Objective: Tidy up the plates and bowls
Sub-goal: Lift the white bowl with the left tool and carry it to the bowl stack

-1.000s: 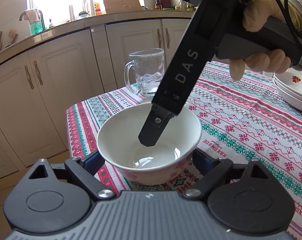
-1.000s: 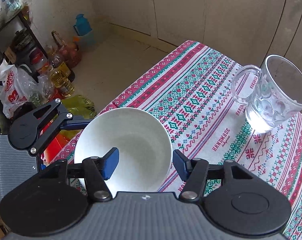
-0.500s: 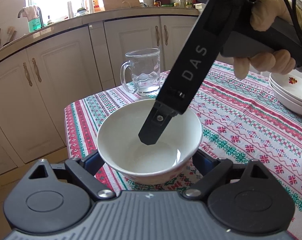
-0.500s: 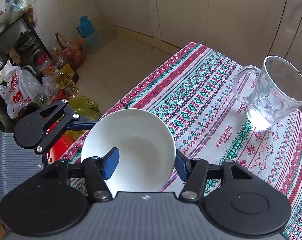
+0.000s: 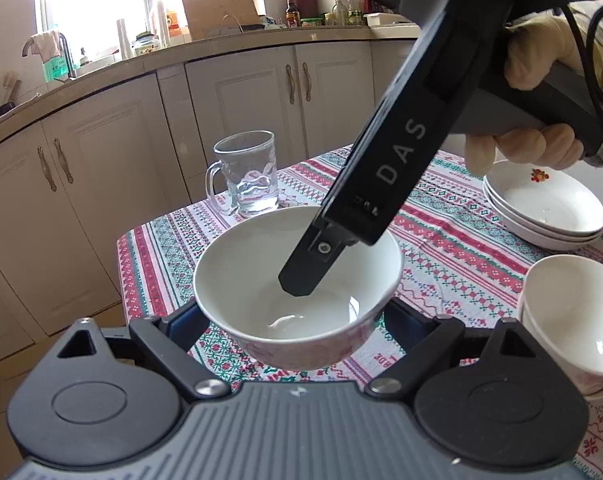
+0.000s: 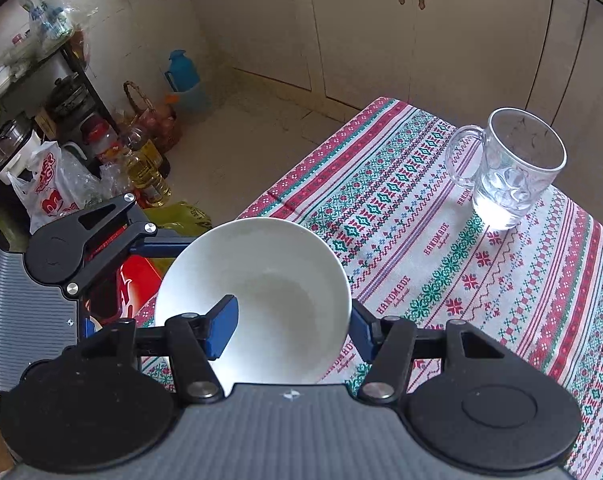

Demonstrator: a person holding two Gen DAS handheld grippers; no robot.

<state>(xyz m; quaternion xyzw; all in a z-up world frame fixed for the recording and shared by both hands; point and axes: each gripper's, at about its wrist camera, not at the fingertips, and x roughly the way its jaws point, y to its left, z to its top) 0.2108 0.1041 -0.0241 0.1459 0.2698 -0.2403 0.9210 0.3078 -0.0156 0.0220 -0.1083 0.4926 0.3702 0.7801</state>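
Left wrist view first: the white bowl point(image 5: 297, 292) sits at lower centre, lifted clear of the patterned tablecloth point(image 5: 441, 240), with the left gripper point(image 5: 297, 320) spread wide around its outside, one blue-padded finger pressing on each flank. From the upper right the right gripper's point(image 5: 301, 280) black finger reaches down inside the bowl near its far wall; the gloved hand point(image 5: 541, 92) holding that tool fills the upper right corner. Behind the bowl, near the cloth's far left edge, stands a glass mug point(image 5: 247, 176). A stack of shallow plates point(image 5: 545, 208) lies at middle right, and a second white bowl point(image 5: 573, 316) sits at the right edge, just beside the left gripper's right finger. Open cloth stretches between the held bowl and the plates. Cabinets point(image 5: 101, 168) close the background.

Right wrist view: the bowl point(image 6: 257, 300) is at lower centre, overhanging the table's left edge. The right gripper point(image 6: 289, 328) pinches its rim, the left blue pad inside the bowl, the right pad against the outer wall. At middle left the left gripper's point(image 6: 81, 244) black linkage meets the bowl's side. The mug point(image 6: 509, 168) stands well apart at upper right, with bare cloth point(image 6: 461, 260) between. Floor and cluttered bottles point(image 6: 141, 172) lie to the upper left.
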